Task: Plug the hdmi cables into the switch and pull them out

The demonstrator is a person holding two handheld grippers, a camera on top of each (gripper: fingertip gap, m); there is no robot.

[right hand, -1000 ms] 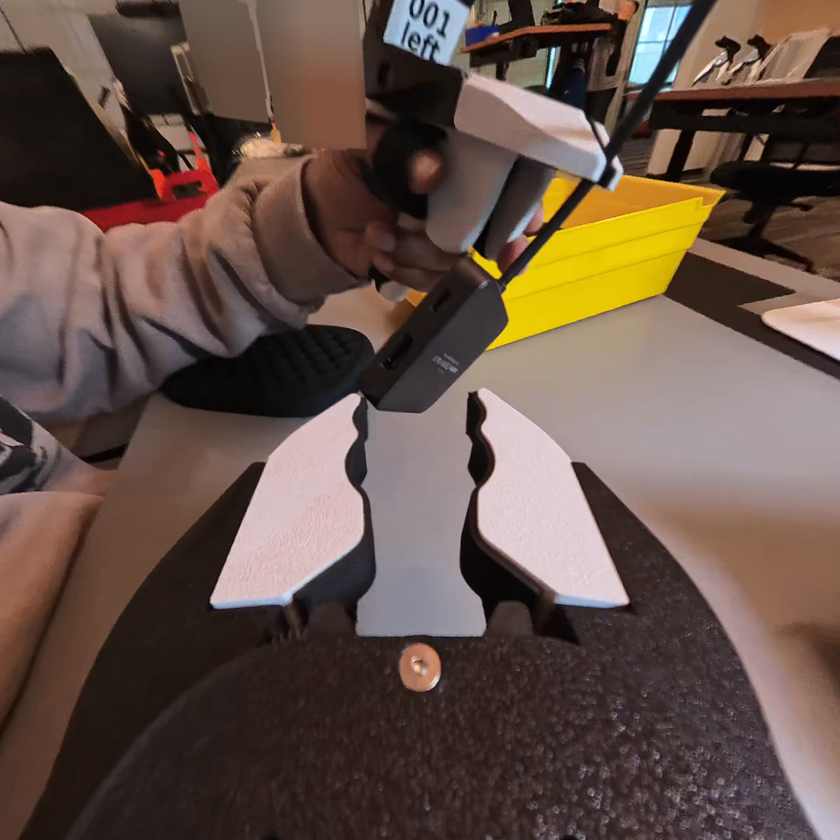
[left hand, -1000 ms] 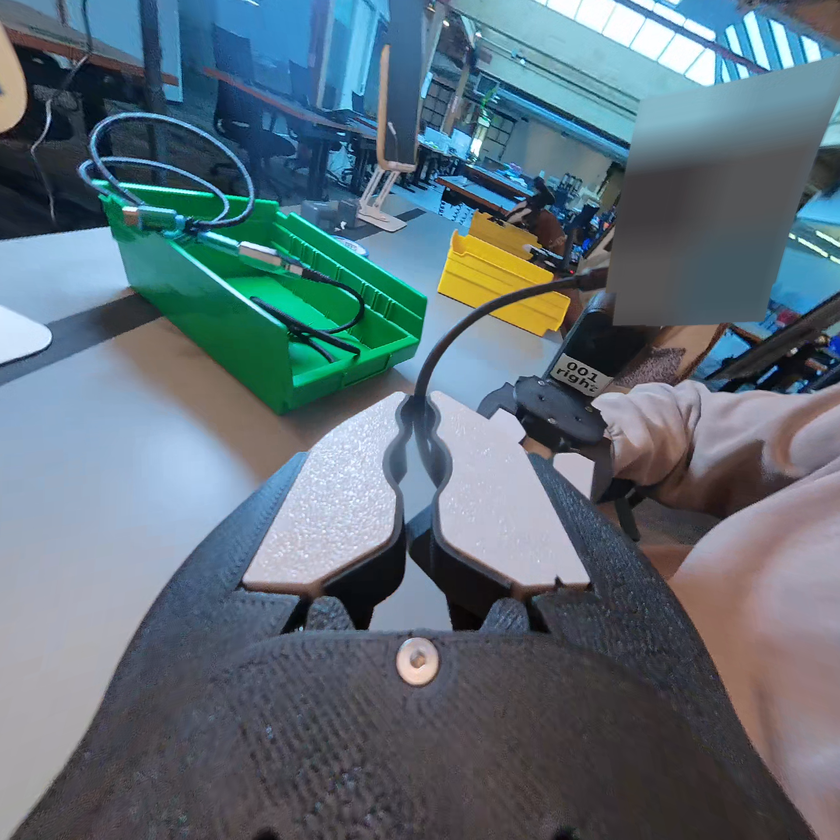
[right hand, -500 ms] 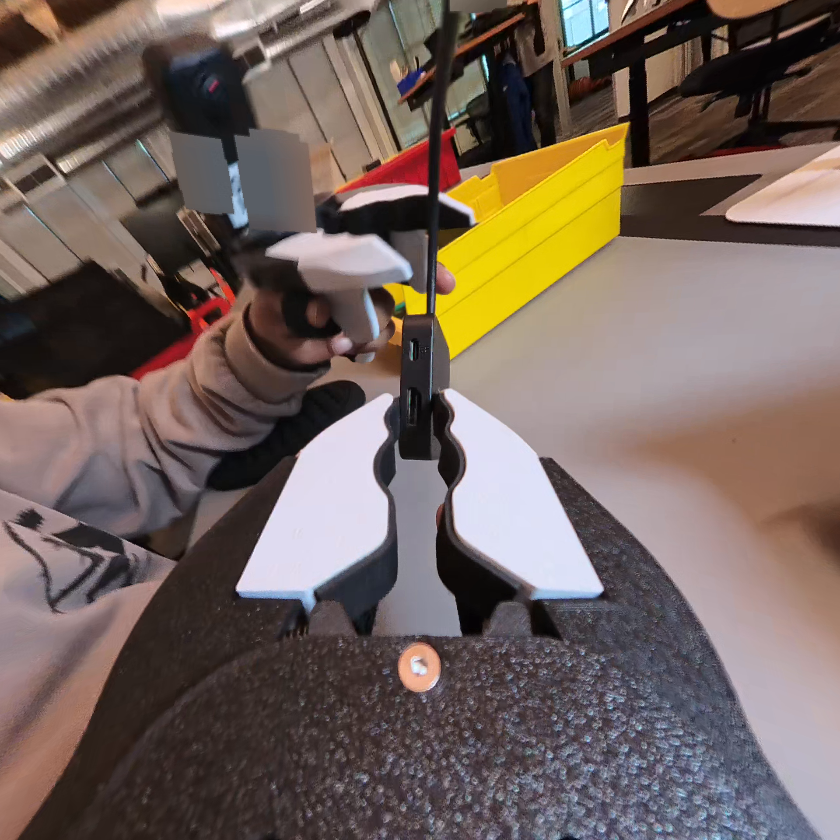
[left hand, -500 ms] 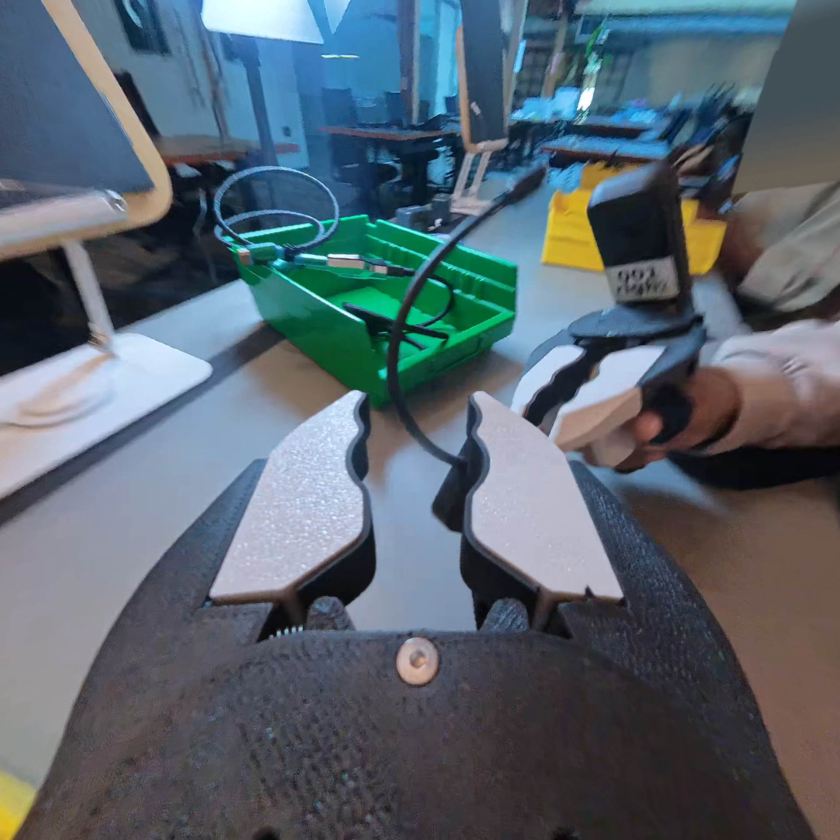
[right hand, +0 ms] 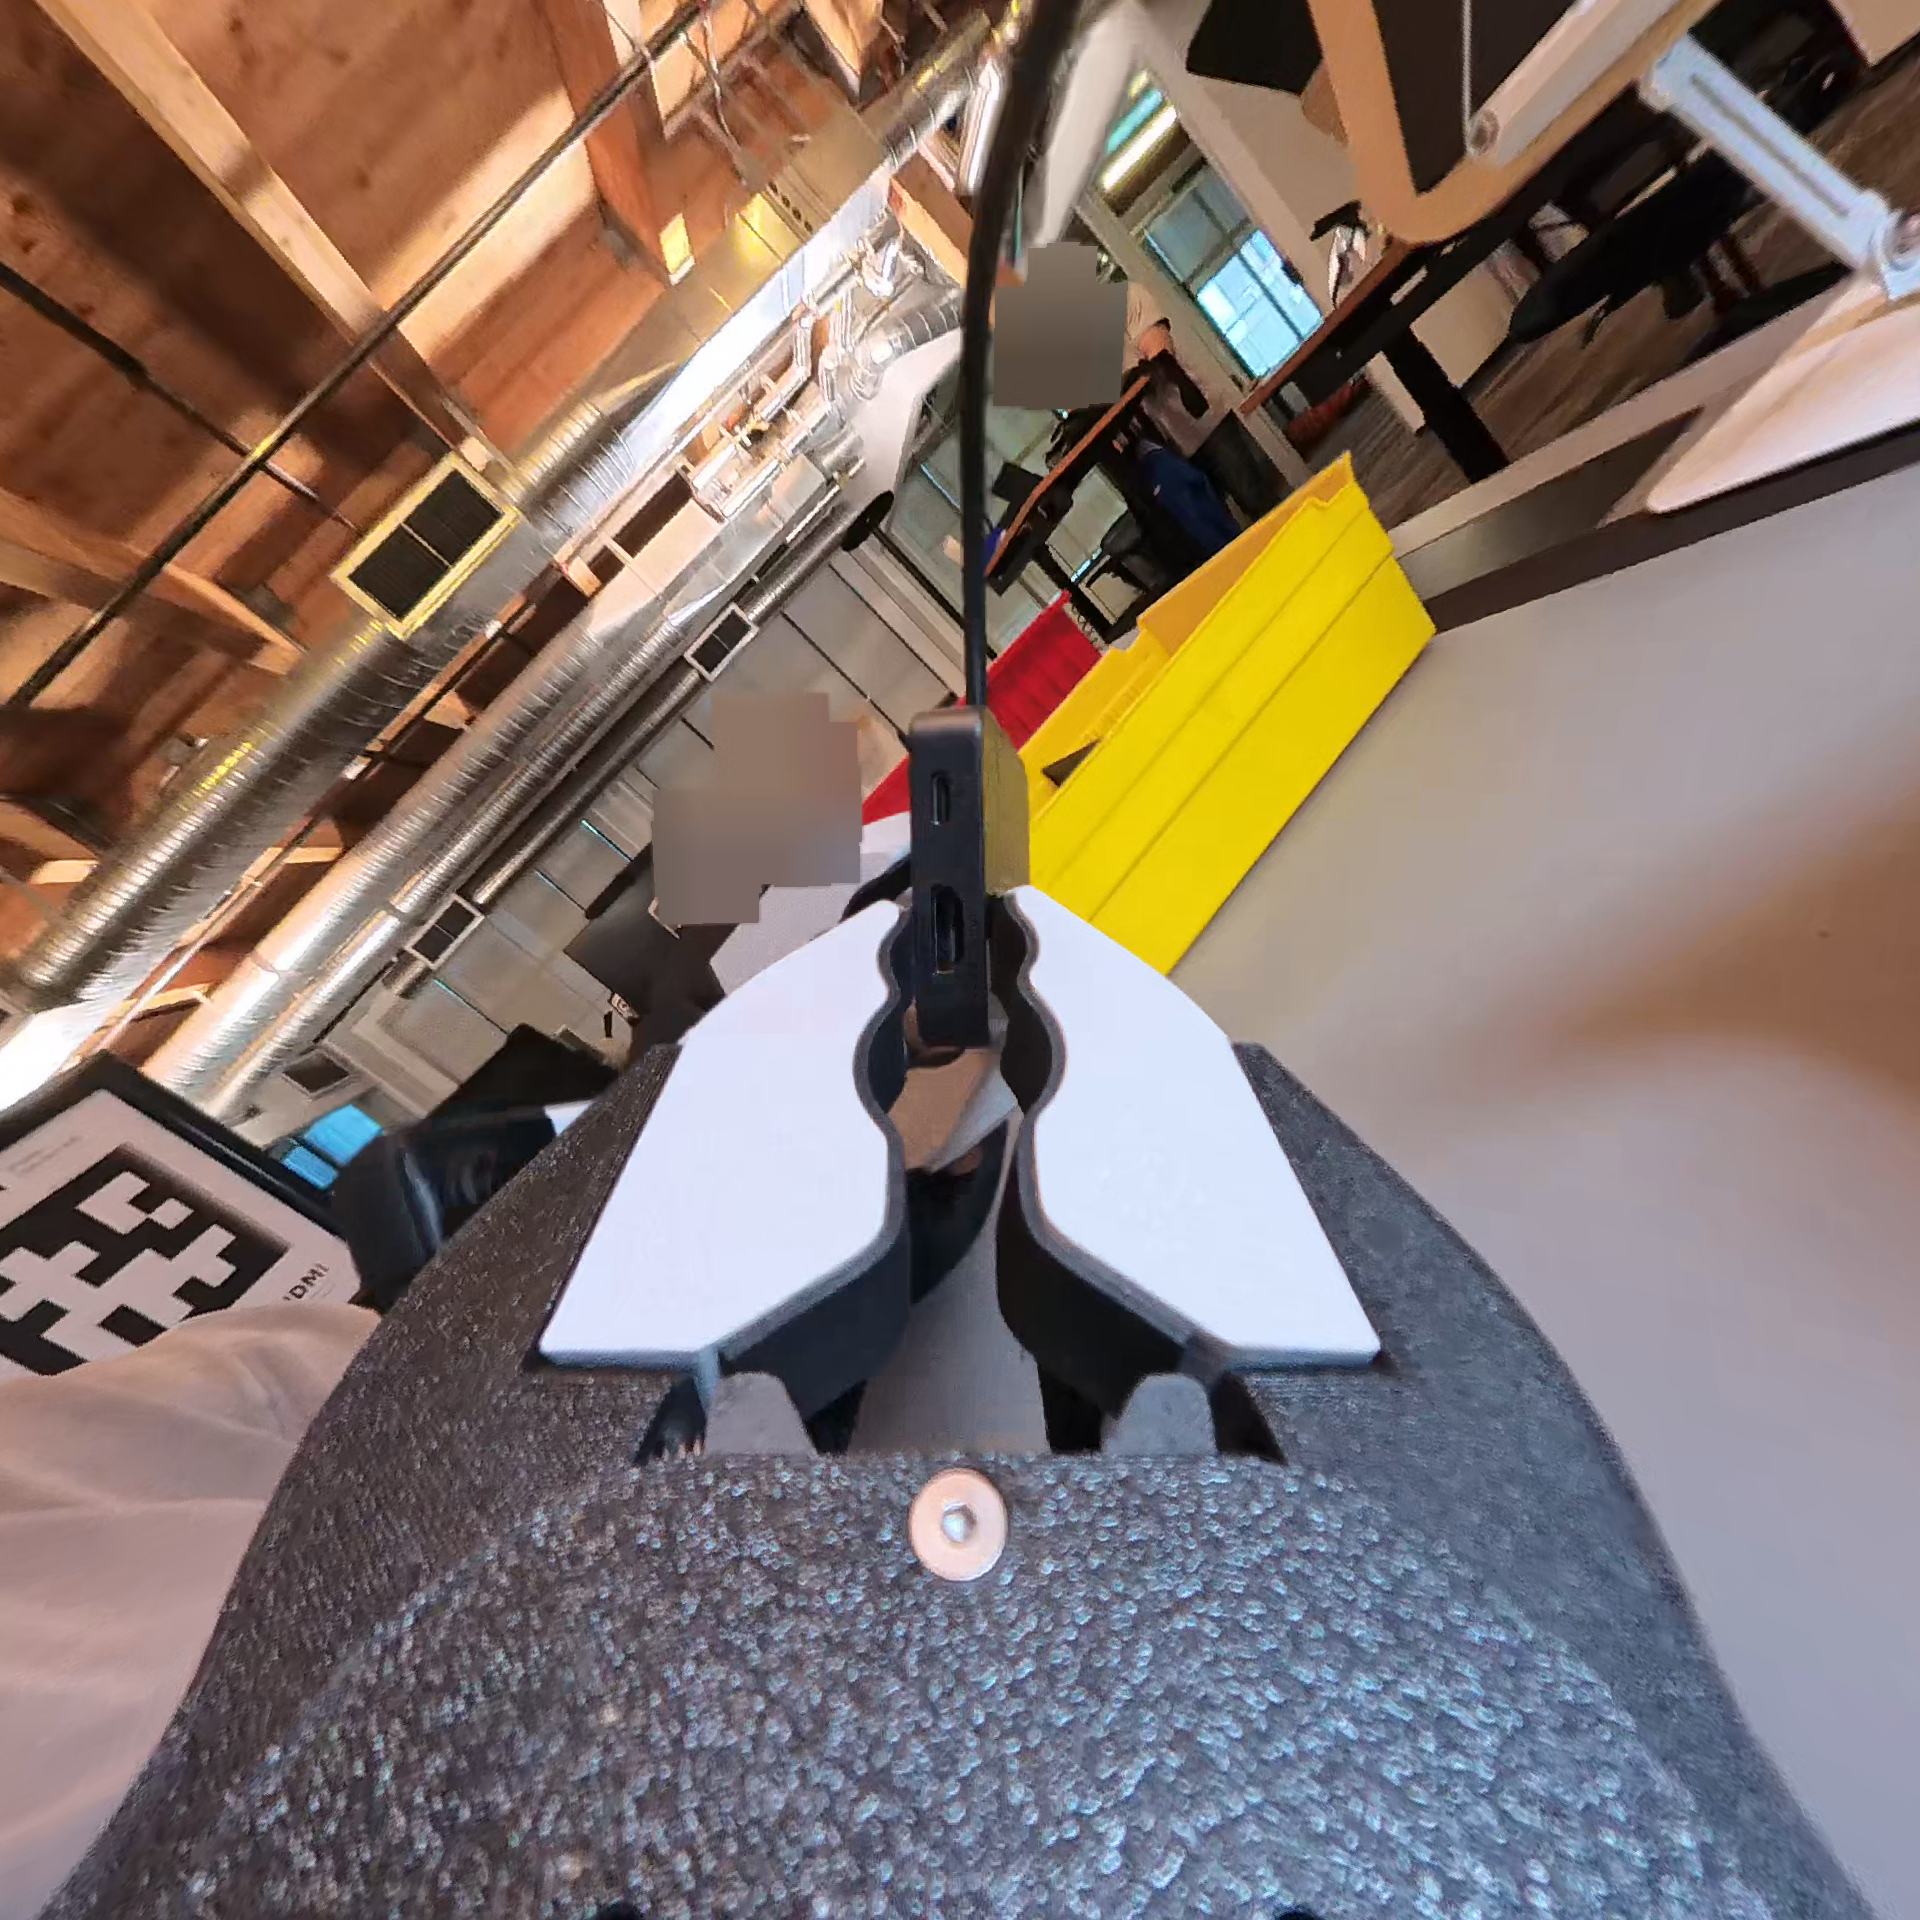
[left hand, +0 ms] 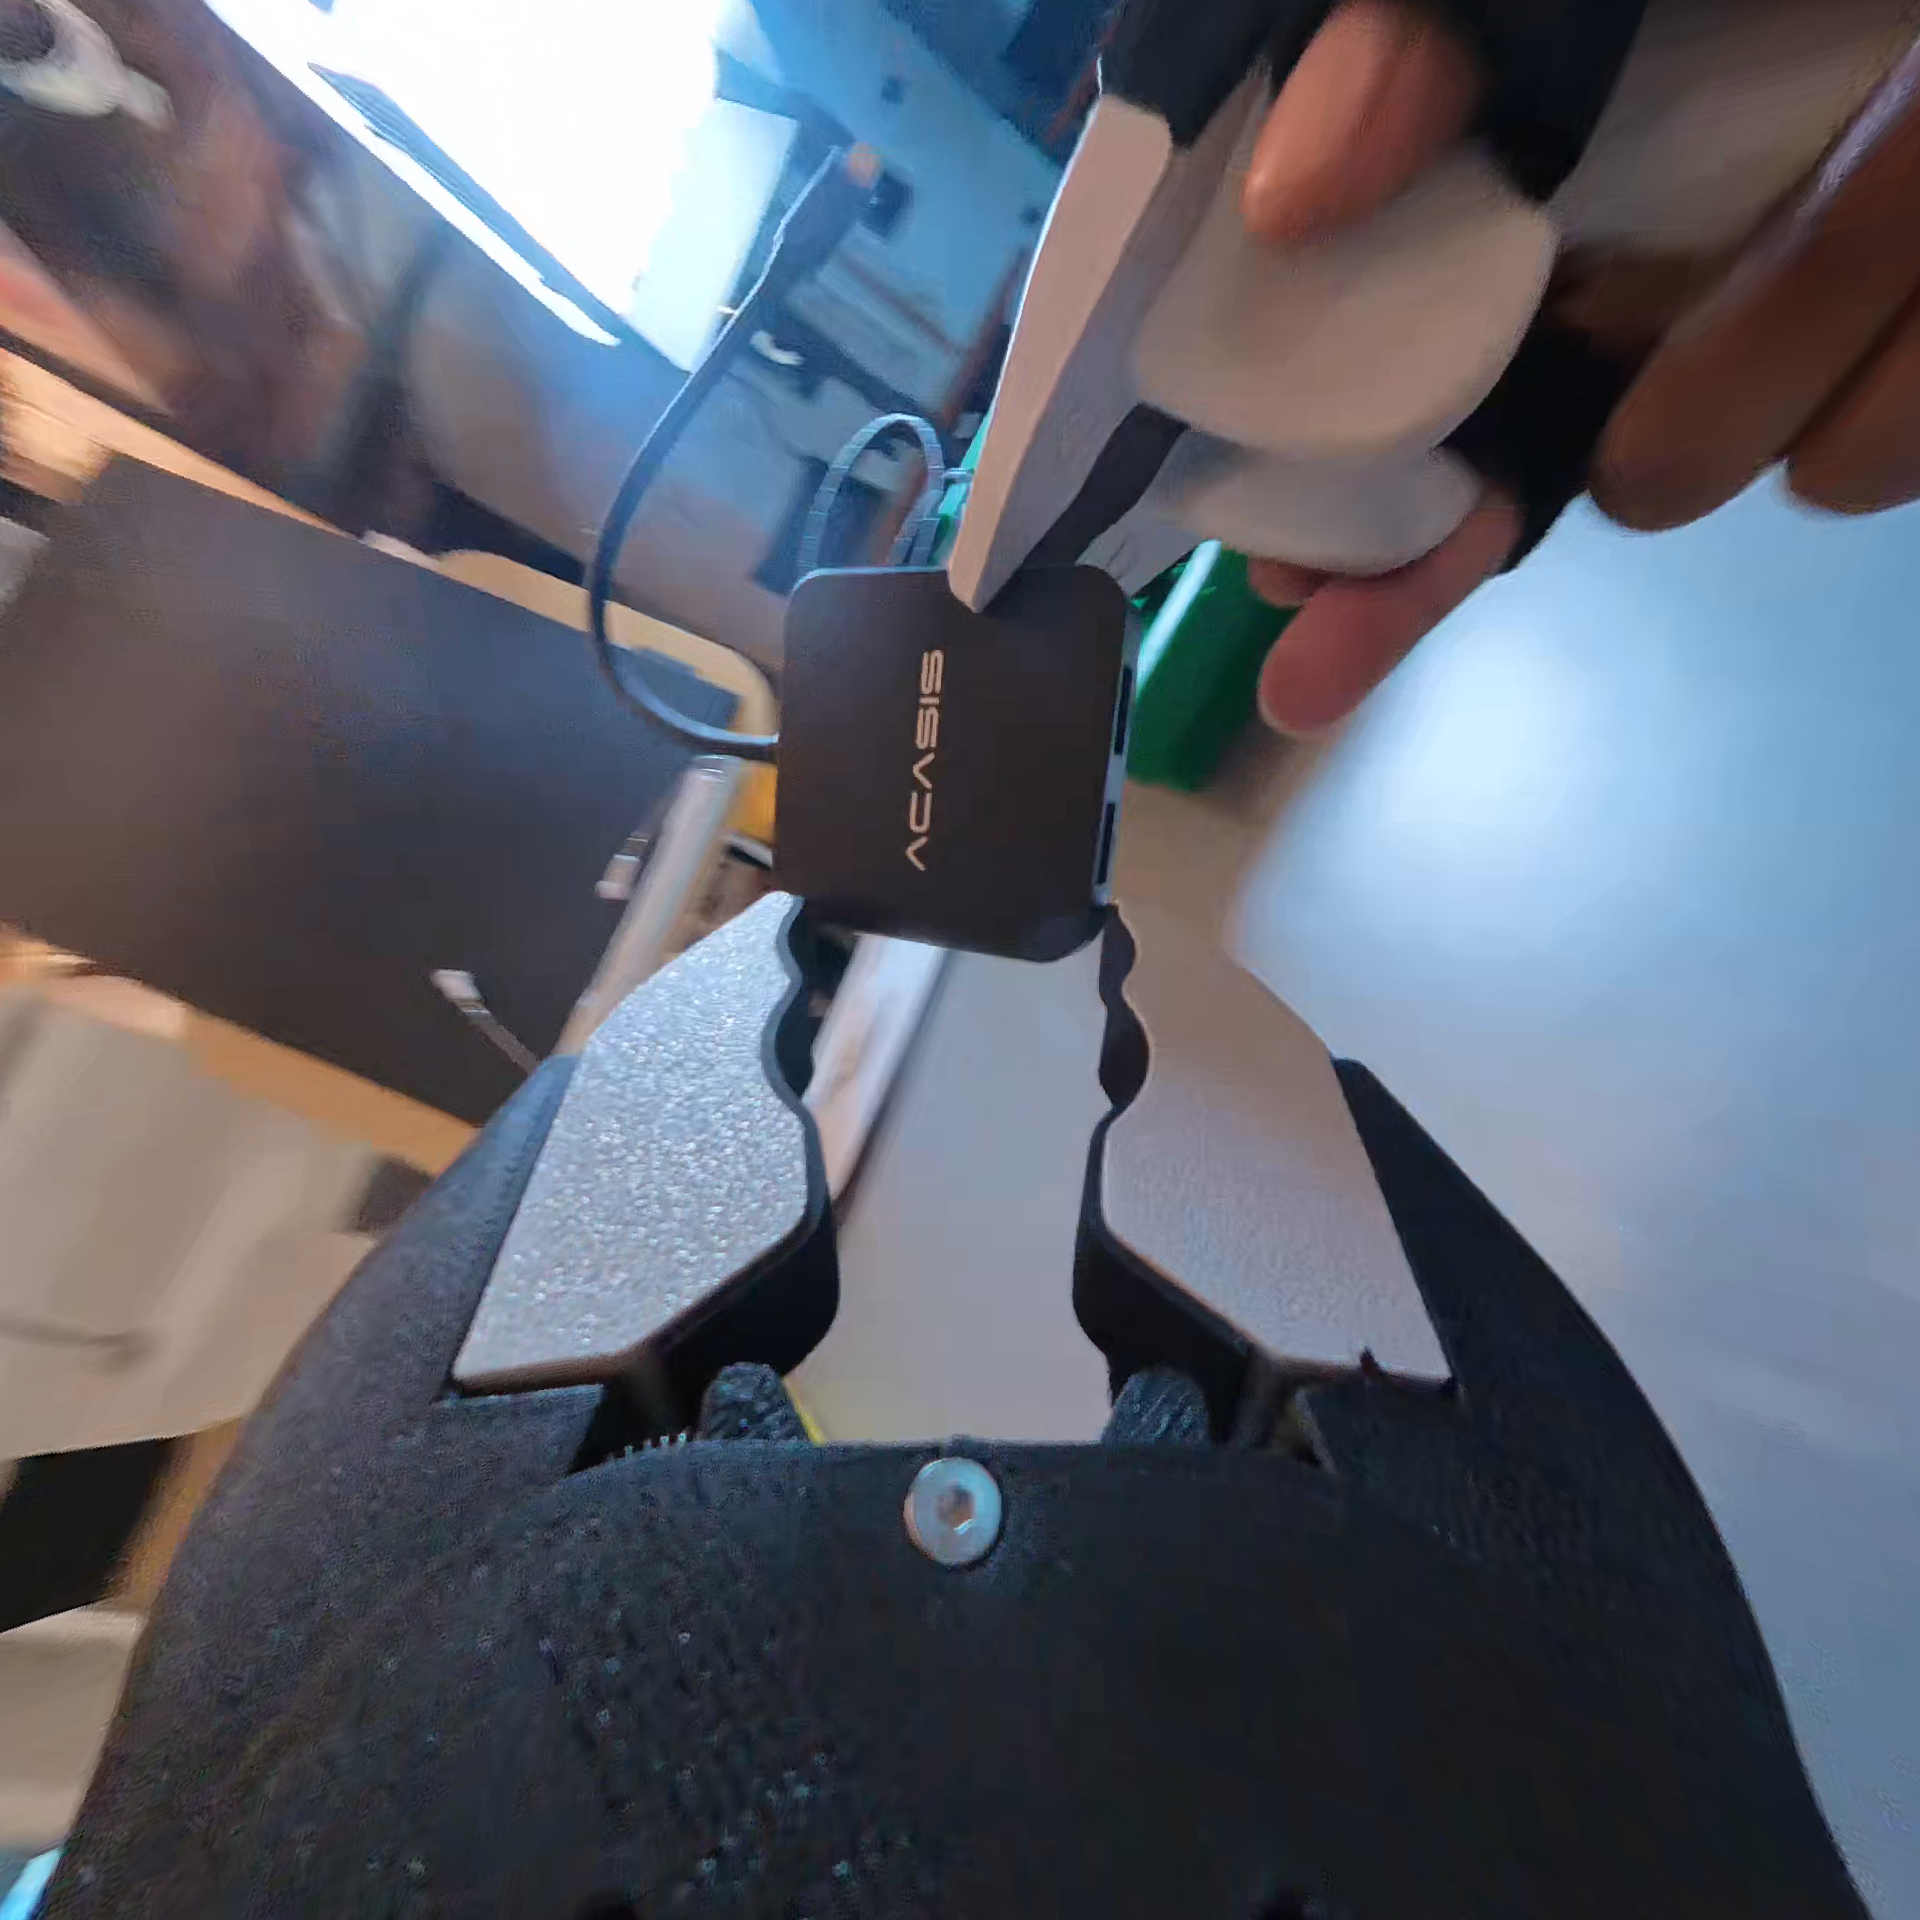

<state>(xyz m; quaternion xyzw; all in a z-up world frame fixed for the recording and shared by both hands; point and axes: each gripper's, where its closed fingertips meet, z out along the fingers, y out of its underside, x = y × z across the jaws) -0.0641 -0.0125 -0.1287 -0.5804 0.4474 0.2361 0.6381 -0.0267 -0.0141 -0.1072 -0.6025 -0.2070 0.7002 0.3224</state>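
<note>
The switch (left hand: pixel 940 758) is a flat black square box with a thin black cable (left hand: pixel 623 540) leaving its left side. In the left wrist view my right gripper (left hand: pixel 1039 577) comes down from the top and pinches its upper edge. My left gripper (left hand: pixel 951 920) is wide open, its tips on either side of the switch's lower edge. In the right wrist view my right gripper (right hand: pixel 956 909) is shut on the switch (right hand: pixel 948 821), seen edge-on with two ports showing, and its cable (right hand: pixel 977 416) runs straight up. A grey HDMI cable loop (left hand: pixel 883 457) shows behind the switch.
A green bin (left hand: pixel 1195 665) stands behind the switch on the grey table (left hand: pixel 1558 935). A dark monitor with a wooden rim (left hand: pixel 260 727) fills the left. A yellow bin (right hand: pixel 1226 748) and a red one (right hand: pixel 1039 655) stand farther off on the table (right hand: pixel 1558 987).
My left gripper let go of the switch's cable and opened wide. My right gripper closed on the switch and lifted it. The left gripper now faces the switch's flat side, and both views have tilted.
</note>
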